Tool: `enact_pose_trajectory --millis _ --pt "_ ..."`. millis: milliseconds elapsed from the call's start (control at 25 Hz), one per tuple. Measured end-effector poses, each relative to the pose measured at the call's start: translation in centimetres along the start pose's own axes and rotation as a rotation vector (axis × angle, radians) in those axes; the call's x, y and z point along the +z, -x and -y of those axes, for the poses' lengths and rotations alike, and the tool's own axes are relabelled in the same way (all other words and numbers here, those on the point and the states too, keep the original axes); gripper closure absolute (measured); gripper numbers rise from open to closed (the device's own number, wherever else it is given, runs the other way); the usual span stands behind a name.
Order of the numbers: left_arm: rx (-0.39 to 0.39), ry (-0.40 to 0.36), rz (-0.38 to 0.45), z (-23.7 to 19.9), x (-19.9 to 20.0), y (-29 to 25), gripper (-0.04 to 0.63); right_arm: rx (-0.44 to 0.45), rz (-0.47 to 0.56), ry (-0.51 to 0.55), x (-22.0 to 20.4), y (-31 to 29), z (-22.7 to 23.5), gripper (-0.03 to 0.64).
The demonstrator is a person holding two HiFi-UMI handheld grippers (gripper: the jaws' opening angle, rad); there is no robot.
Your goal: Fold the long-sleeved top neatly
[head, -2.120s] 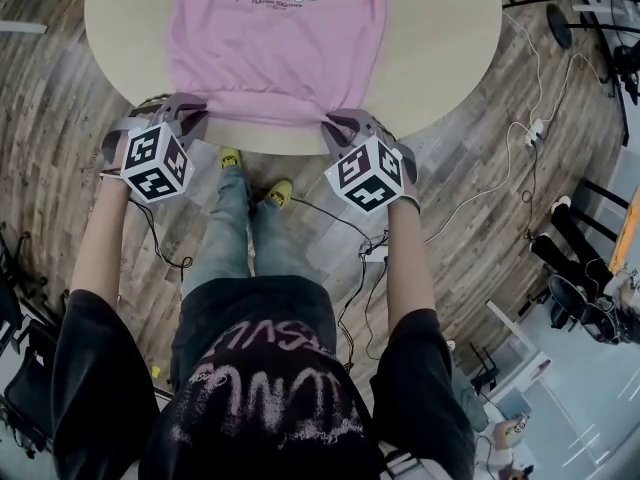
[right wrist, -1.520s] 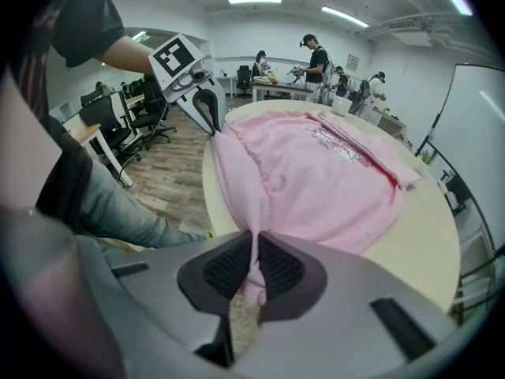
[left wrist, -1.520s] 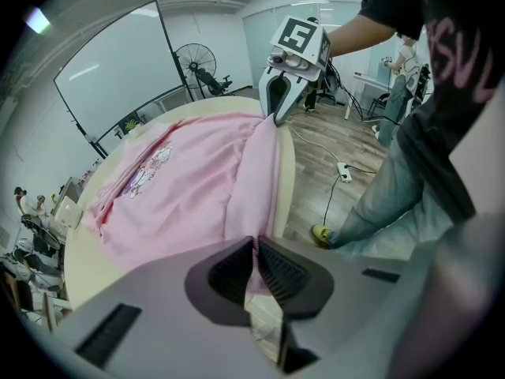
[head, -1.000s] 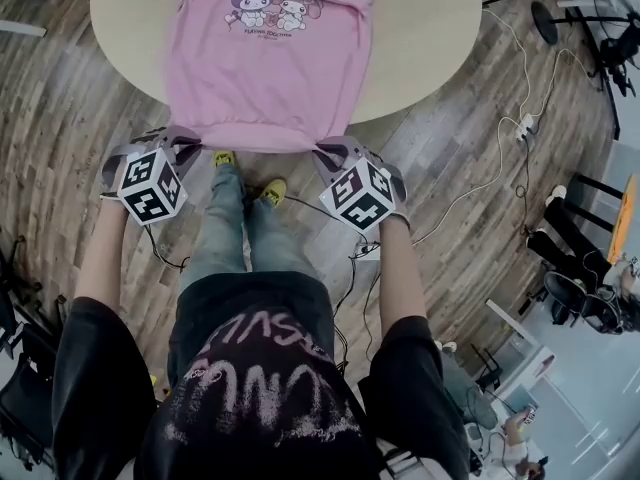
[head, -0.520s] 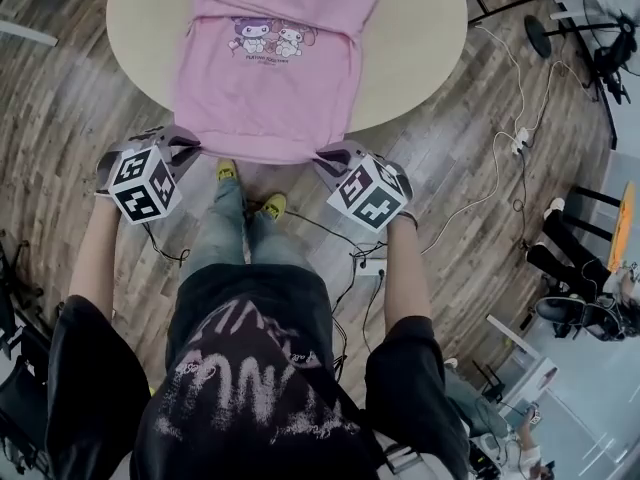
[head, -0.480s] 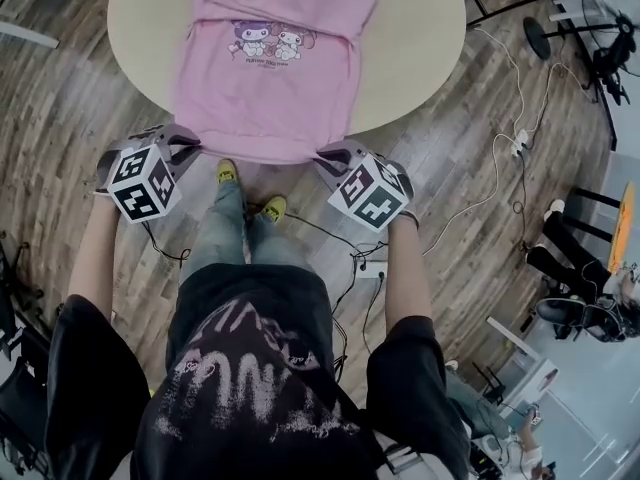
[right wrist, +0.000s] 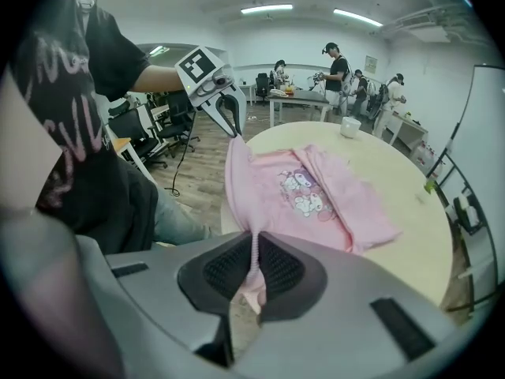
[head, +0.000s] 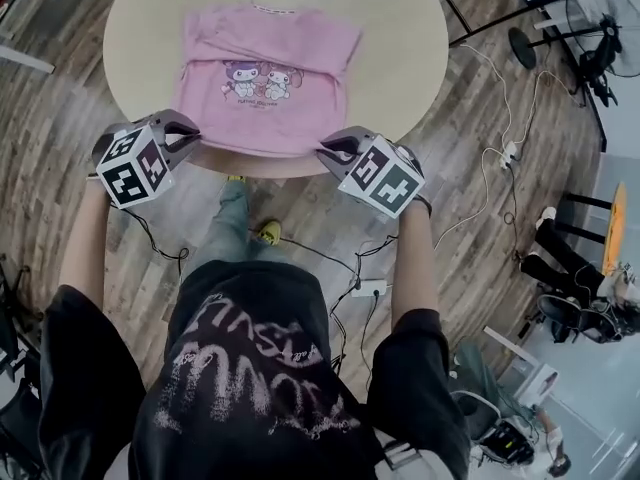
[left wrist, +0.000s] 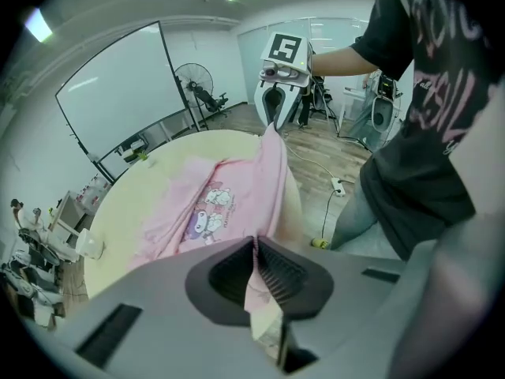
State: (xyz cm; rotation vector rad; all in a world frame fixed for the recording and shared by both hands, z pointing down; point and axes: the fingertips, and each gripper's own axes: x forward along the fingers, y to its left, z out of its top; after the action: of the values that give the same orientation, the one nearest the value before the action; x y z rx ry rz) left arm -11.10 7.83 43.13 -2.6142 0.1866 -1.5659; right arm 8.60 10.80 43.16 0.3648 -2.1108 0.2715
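Note:
A pink long-sleeved top [head: 265,78] with a cartoon print lies on the round beige table [head: 420,38], its sleeves folded in. The near hem is lifted off the table edge. My left gripper [head: 190,133] is shut on the hem's left corner, and my right gripper [head: 330,153] is shut on its right corner. In the left gripper view the pink top [left wrist: 229,196] is pinched between the dark pads [left wrist: 276,271], and the right gripper [left wrist: 272,121] shows beyond it. The right gripper view has the pink top [right wrist: 308,192] running from its pads [right wrist: 284,271] to the left gripper [right wrist: 234,129].
The table stands on a wood floor with cables and a power strip [head: 368,288] near the person's feet. A fan [head: 600,43] and chairs stand at the right. A white cup [right wrist: 346,126] sits at the table's far side; people stand by desks [right wrist: 335,69] beyond.
Both grippers have risen and moved forward over the table edge with the hem, so the lower part of the top has been lifted and carried toward the print.

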Motion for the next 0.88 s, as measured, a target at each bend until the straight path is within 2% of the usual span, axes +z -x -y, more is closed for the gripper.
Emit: enact_pose_trajectory --millis 440,680,880 --pt "-0.053 -0.025 0.038 -12.5 0.8 -0.4 0.568 -0.026 -0.048 0.002 5.5 0.0 11.0 0.586" --pt "-0.098 -0.029 0.063 -17.3 0.1 -1.6 0.568 -0.028 -0.076 -0.021 7.3 -1.2 15.7 0.586" --pt "-0.136 0.009 0.066 -20.7 -0.4 -3.2 0.568 -0.007 -0.086 -0.032 7.8 -2.7 19.2 0.586"
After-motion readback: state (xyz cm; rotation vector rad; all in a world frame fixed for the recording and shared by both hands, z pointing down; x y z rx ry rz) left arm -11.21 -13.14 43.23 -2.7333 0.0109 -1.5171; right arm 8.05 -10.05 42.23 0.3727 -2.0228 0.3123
